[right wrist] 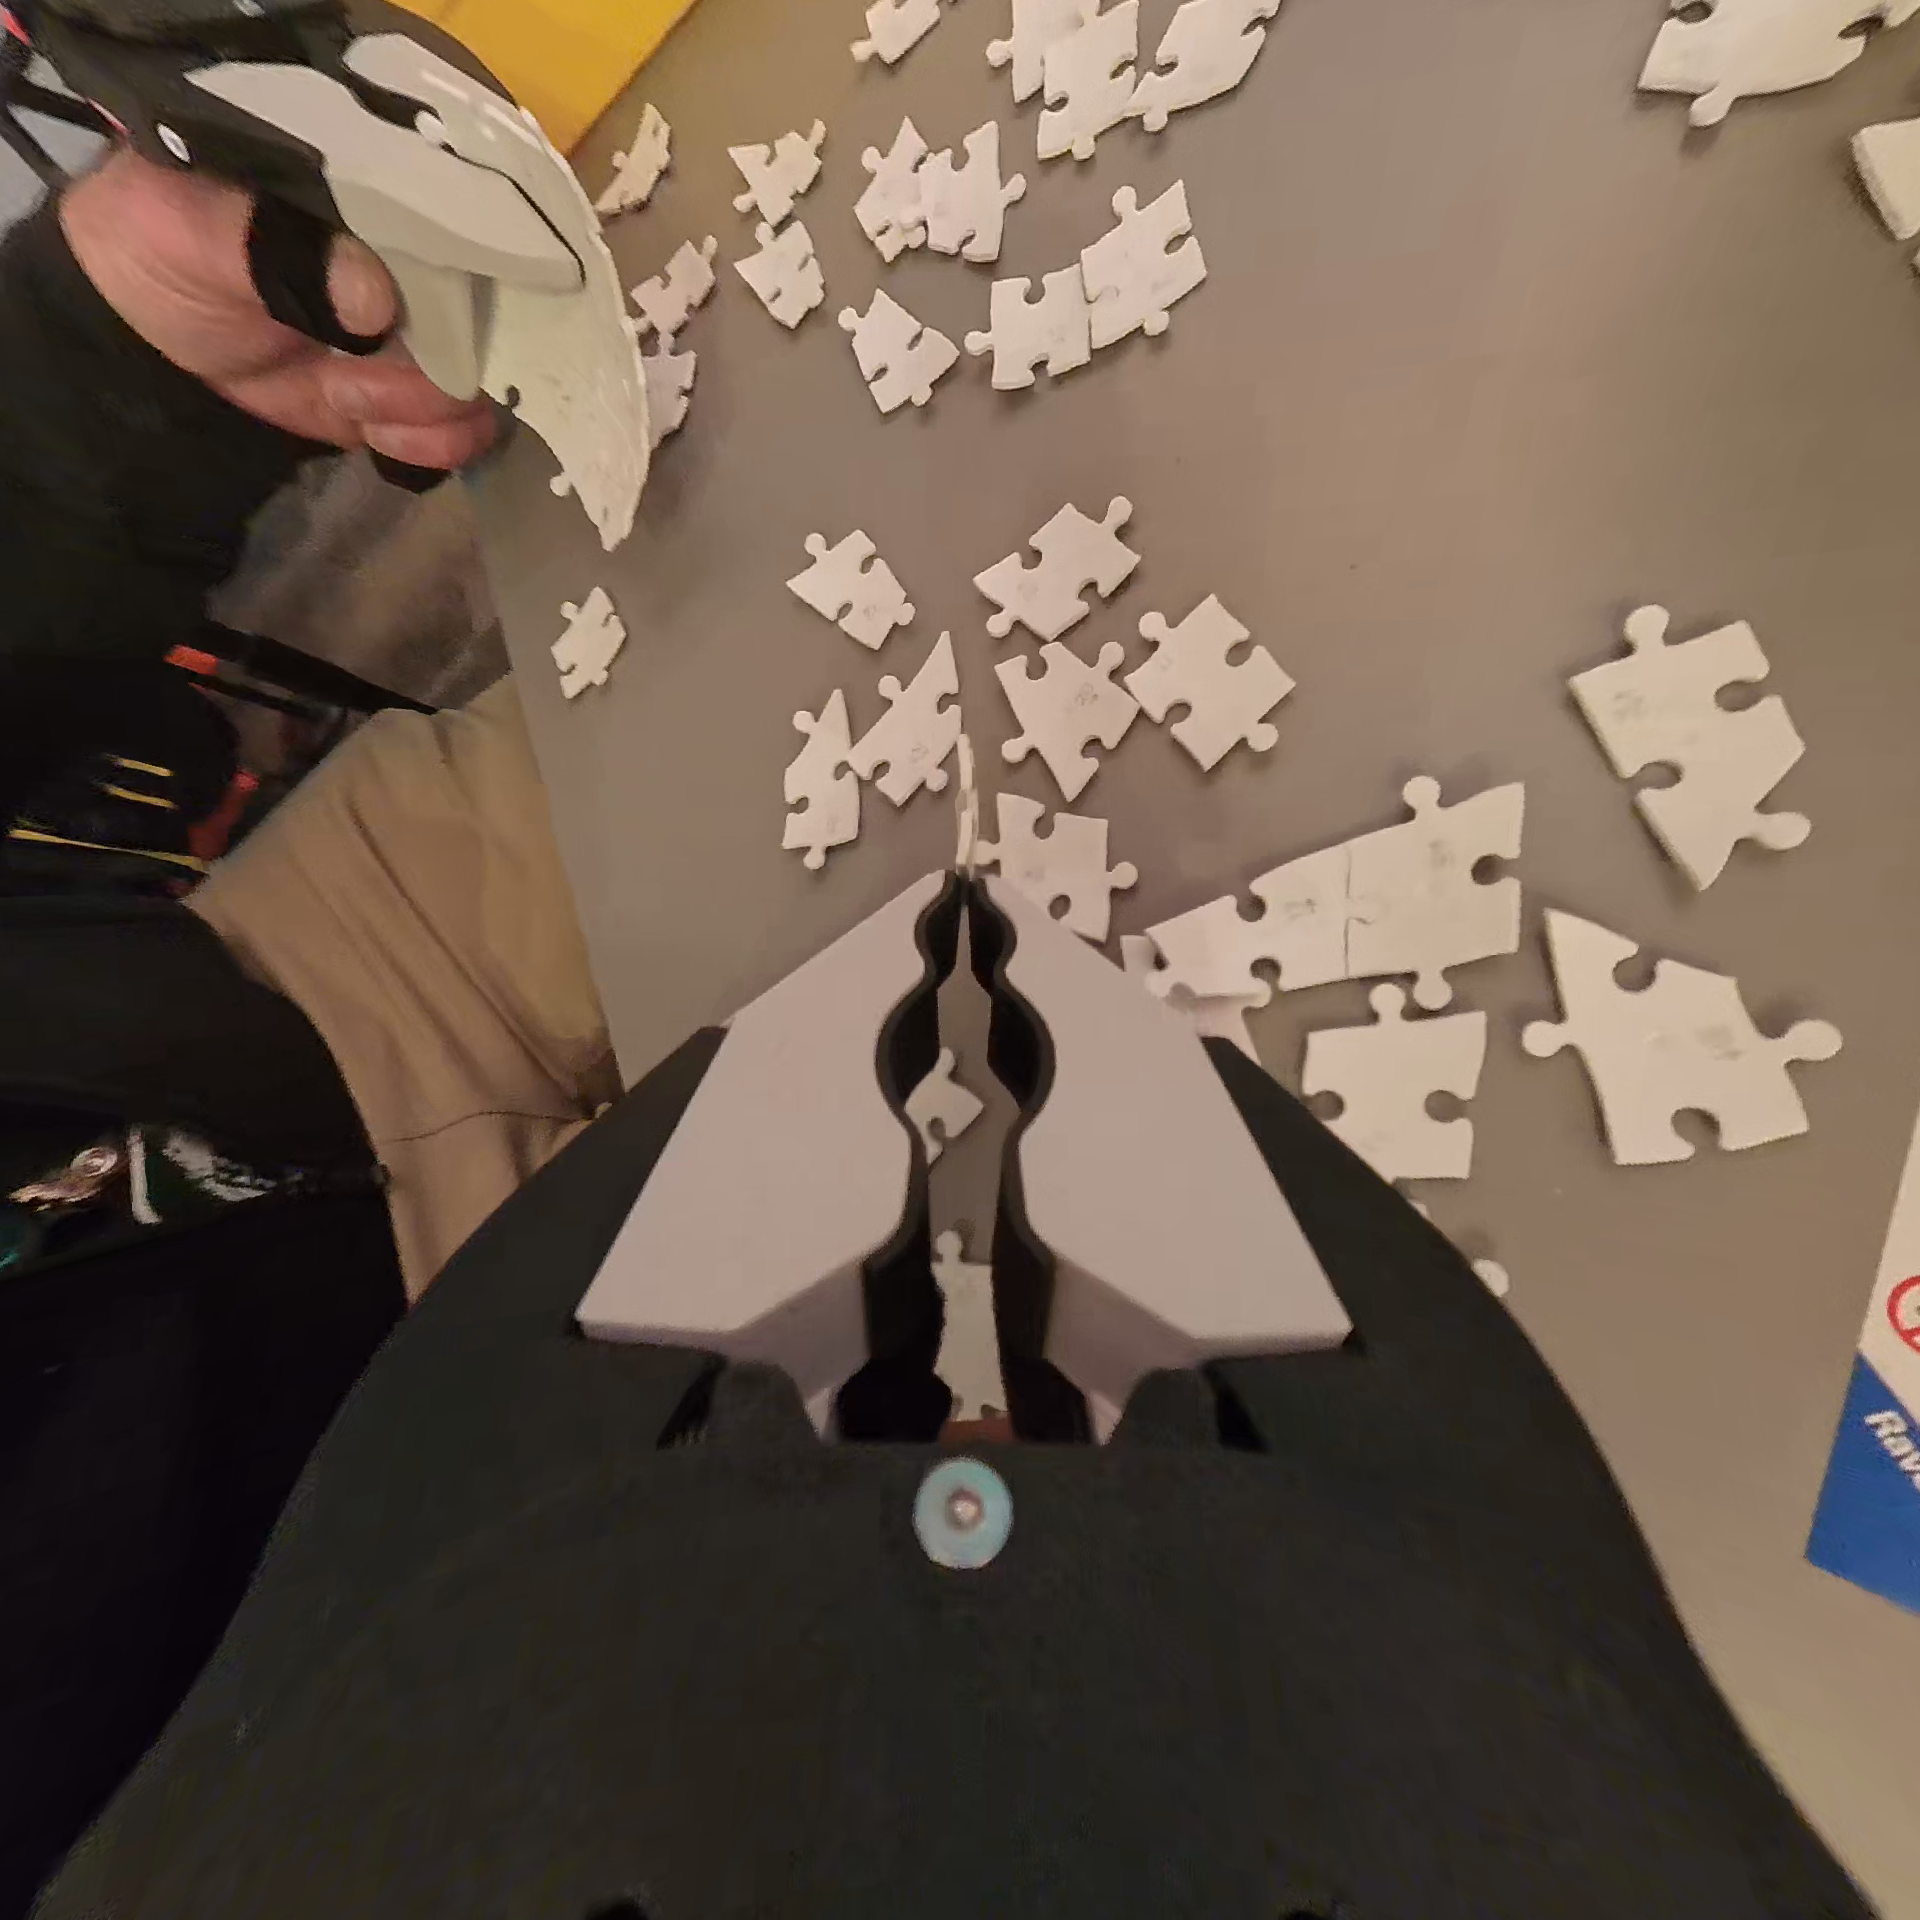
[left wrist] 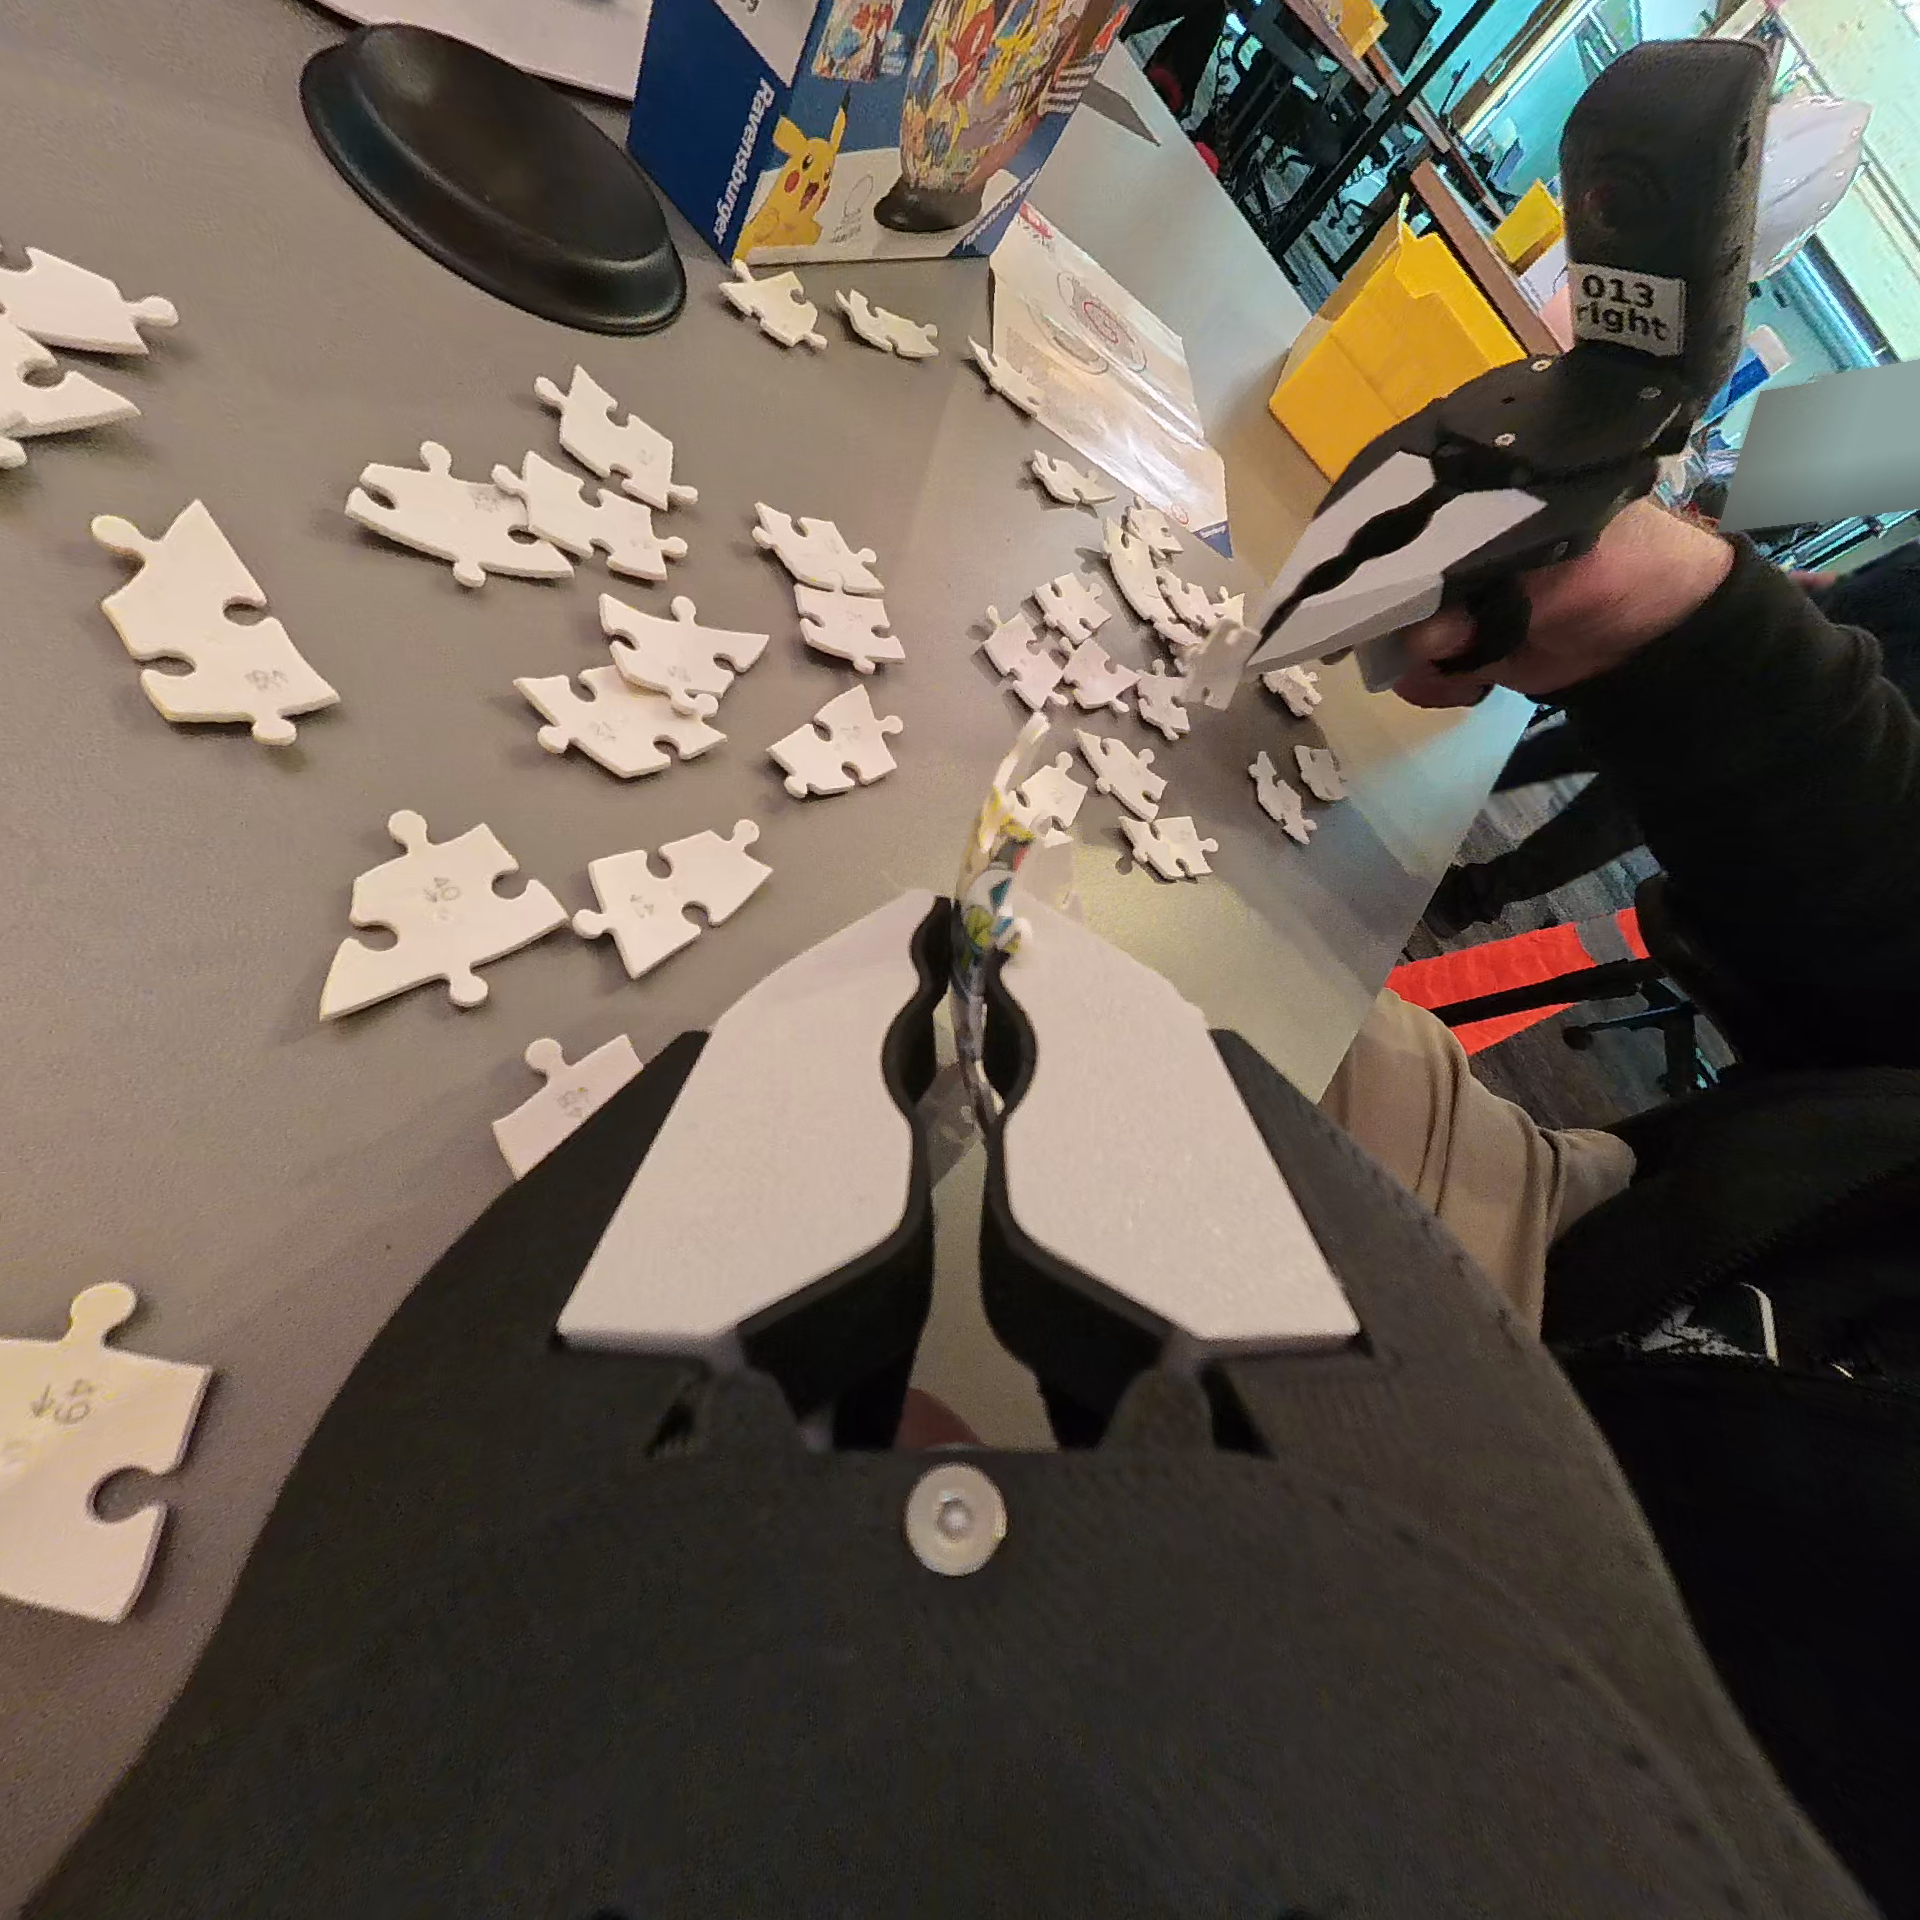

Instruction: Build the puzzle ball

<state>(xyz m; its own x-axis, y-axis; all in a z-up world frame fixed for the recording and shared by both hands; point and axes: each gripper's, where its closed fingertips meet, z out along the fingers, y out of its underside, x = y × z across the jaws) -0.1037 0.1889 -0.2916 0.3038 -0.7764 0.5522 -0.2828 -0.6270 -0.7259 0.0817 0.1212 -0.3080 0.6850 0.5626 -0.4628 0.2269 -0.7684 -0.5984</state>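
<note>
**Both grippers hold puzzle parts above the desk**

The grey desk (left wrist: 208, 1091) carries a black stand (left wrist: 488, 177) and a puzzle box (left wrist: 831, 125) toward its far edge, with white loose pieces (left wrist: 436, 914) scattered across the middle. The left hand-held gripper (left wrist: 971, 935) is clamped on a curved joined section (right wrist: 592, 384). The right hand-held gripper (right wrist: 961, 883) pinches a single piece (left wrist: 1221, 660) edge-on.

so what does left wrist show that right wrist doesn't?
Left wrist only: the black stand, the puzzle box, a yellow bin, and the printed face of the curved section in the left gripper. Right wrist only: that section's white back. Both: loose pieces on the grey table, and the right gripper shut on a single piece.
</note>
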